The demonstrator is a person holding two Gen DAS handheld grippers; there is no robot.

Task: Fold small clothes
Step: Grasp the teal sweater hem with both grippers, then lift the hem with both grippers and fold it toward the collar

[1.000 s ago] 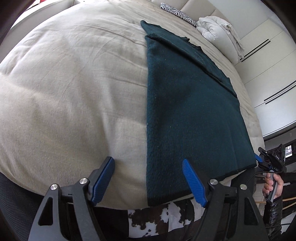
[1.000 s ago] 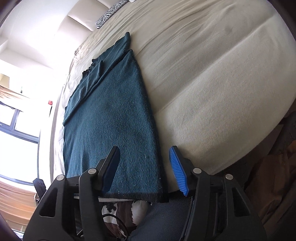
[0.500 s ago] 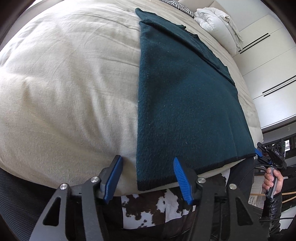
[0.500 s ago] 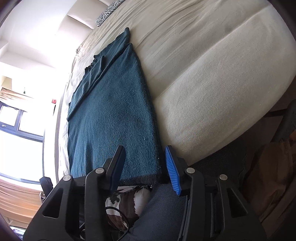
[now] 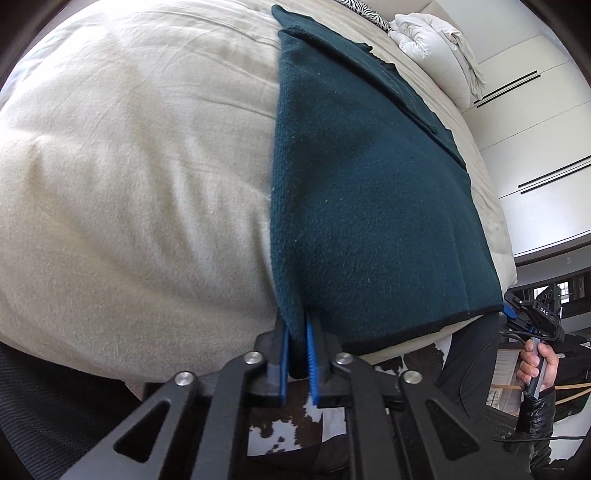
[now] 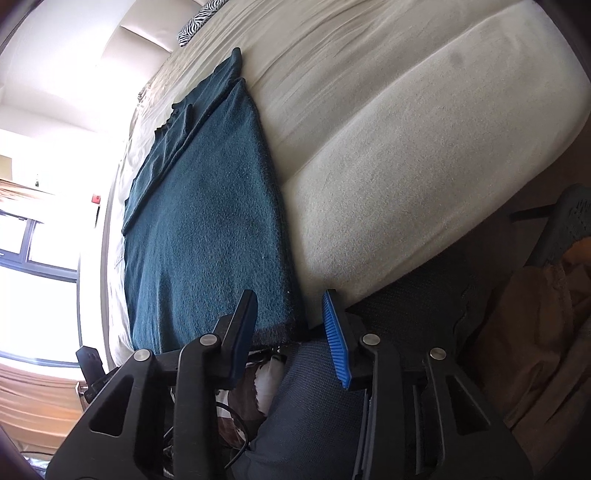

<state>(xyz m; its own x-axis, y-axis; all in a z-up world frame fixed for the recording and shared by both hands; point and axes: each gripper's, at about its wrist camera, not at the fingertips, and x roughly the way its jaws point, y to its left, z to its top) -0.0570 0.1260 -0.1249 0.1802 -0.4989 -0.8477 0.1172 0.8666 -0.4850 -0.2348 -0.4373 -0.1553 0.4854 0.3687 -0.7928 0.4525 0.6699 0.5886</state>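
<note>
One gripper [image 5: 297,343] clamped on teal cloth [image 5: 369,206].

A bedroom in a home: a wide bed [image 5: 129,184] under a cream cover fills both views. At its head lie a zebra-print pillow [image 6: 194,26] and a white bundled duvet [image 5: 436,55]; beyond its side stand white wardrobe doors [image 5: 535,122].

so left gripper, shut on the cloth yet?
Shut: left gripper pinches the near corner of the dark green garment between its blue pads.
</note>
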